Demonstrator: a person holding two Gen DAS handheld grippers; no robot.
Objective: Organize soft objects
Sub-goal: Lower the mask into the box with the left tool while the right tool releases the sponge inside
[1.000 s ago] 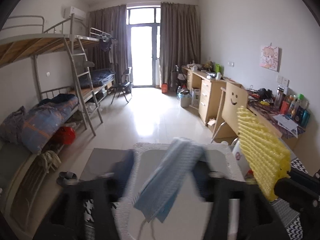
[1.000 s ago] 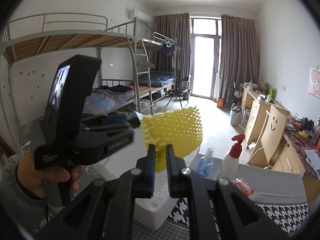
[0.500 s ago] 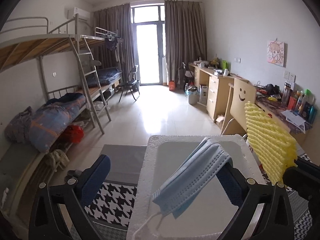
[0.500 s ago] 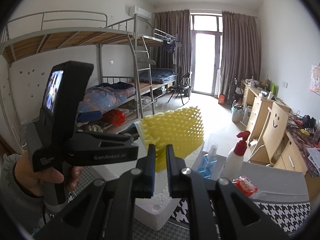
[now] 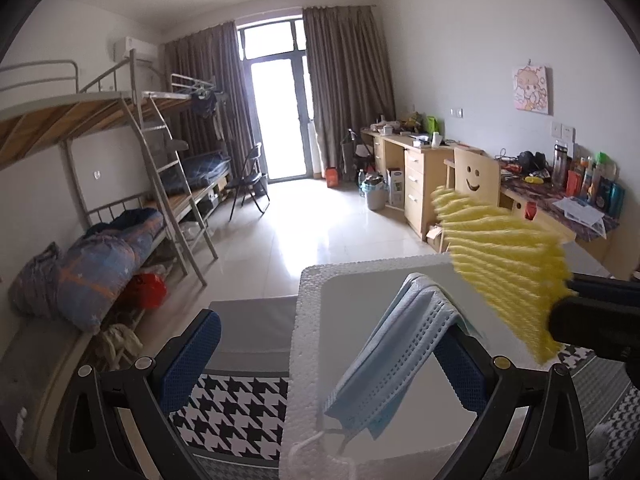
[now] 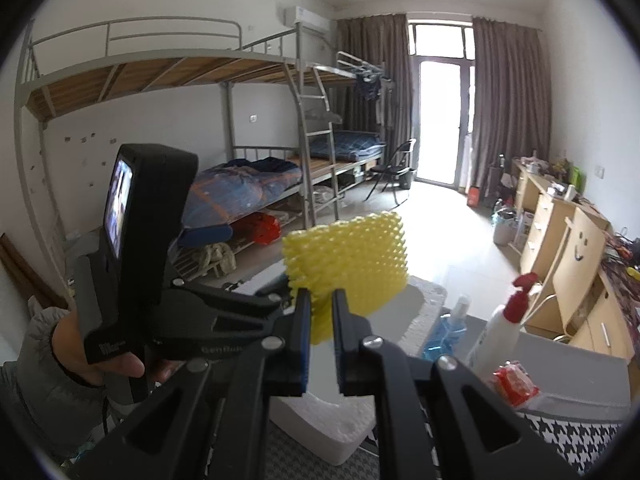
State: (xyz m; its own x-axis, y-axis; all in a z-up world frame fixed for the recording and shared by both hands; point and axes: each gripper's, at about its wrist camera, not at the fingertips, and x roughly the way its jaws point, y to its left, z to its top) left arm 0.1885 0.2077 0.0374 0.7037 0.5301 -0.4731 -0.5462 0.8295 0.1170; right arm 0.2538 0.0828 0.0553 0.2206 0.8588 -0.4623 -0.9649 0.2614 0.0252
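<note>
My left gripper [image 5: 332,354] is open above a white foam box [image 5: 306,360]. A blue face mask [image 5: 394,360] hangs draped over its right finger [image 5: 460,364], over the box's inside. My right gripper [image 6: 320,316] is shut on a yellow foam net sleeve [image 6: 348,256] and holds it up above the foam box [image 6: 332,428]. The sleeve also shows in the left wrist view [image 5: 504,268], at the right, beside the mask. The left gripper's body [image 6: 160,280] and the hand holding it show in the right wrist view.
The box stands on a houndstooth cloth [image 5: 236,408] on a grey table. A blue bottle [image 6: 444,332], a red-capped spray bottle [image 6: 500,328] and a red packet [image 6: 516,384] stand right of the box. Bunk beds are left, desks right.
My left gripper has opened: it held the mask a second ago, and now the mask hangs on its right finger. The right gripper has kept the yellow sleeve almost still.
</note>
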